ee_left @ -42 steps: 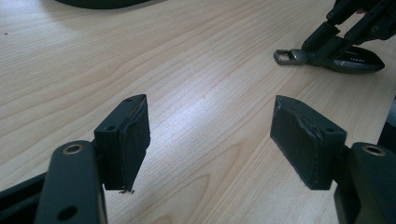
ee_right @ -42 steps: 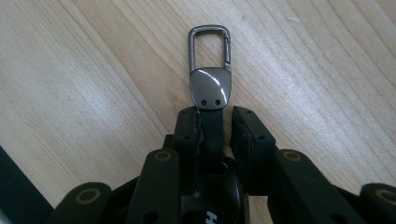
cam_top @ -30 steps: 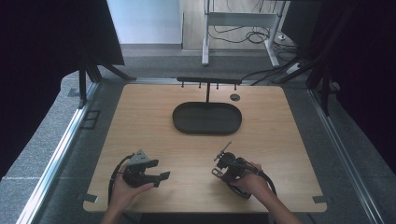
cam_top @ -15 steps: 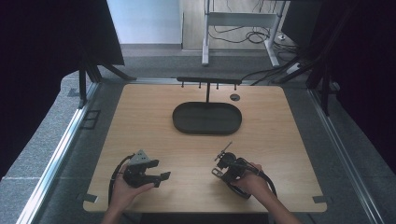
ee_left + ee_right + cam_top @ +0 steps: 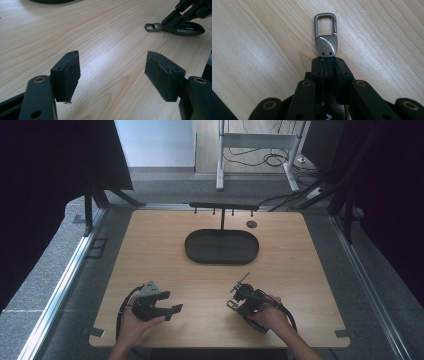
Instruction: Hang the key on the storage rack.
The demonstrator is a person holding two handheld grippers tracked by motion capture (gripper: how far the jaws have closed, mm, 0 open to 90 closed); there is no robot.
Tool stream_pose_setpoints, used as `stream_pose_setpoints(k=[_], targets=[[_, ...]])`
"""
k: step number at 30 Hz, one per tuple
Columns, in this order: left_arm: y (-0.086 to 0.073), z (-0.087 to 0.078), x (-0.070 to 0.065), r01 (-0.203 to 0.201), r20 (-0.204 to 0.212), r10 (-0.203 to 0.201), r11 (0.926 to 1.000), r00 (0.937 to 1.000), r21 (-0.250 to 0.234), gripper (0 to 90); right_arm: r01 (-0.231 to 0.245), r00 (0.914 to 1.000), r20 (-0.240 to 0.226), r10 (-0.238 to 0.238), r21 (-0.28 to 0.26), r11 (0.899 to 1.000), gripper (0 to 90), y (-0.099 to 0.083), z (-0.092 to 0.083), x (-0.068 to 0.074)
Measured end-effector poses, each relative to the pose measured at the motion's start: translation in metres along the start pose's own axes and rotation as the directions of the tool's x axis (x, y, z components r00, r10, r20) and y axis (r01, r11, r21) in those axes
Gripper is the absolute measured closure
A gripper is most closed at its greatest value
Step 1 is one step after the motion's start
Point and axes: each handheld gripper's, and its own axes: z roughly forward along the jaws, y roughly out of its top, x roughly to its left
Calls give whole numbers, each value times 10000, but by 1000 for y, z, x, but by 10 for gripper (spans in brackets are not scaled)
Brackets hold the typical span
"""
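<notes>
Keychain [image 5: 326, 37] lies near the tabletop's [image 5: 150, 245] front edge, right of middle. Right gripper [image 5: 327, 62] jaws pinch its strap; left gripper [image 5: 112, 75] jaws gape, empty. It looks light, hard, a bit slippery; the strap seems the best hold.

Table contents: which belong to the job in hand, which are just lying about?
In the job:
- key fob with its metal clip, clamped in the right gripper
- left gripper, open, nothing between its jaws

Lying about:
- dark oval tray
- hook rack behind the tray
- small round disc by the rack
</notes>
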Motion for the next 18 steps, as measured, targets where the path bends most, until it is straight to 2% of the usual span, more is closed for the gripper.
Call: stream_pose_setpoints(k=[11, 18], targets=[[0, -1, 0, -12, -34, 12, 10000, 10000, -78, 294, -377, 9991, -206, 365, -626, 9973, 801, -8, -11, -8], [0, 0, 0, -28, -16, 28, 10000, 10000, -28, 294, -644, 9979, -213, 619, -1471, 9870, 801, -16, -22, -11]])
